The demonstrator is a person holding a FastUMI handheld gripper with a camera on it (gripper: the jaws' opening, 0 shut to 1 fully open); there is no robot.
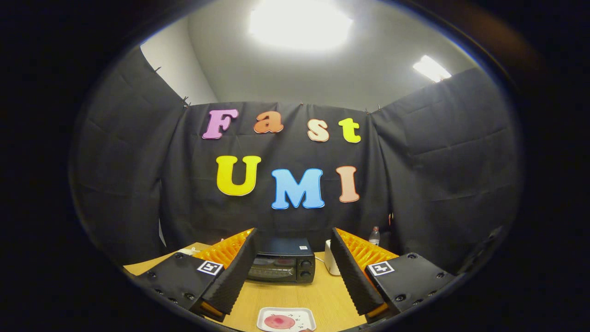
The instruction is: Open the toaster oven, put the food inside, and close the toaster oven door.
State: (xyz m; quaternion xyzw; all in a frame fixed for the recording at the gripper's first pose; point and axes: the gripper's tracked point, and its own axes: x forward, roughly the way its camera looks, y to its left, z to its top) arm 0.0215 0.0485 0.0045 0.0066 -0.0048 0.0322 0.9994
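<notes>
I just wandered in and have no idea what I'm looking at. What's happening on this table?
A person is holding a hand-held gripper over a wooden table, and its fingers are spread open with nothing between them. Beyond the fingers sits a toaster oven with its door shut. Nearer, between the fingertips, a small white tray holds a round reddish piece of food. Nothing has been picked up yet.

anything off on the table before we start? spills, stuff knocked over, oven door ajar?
Nothing stands out. The toaster oven sits square on the table with its door shut. The tray with the food lies flat between the open gripper's fingers. The bottle stands upright behind.
</notes>
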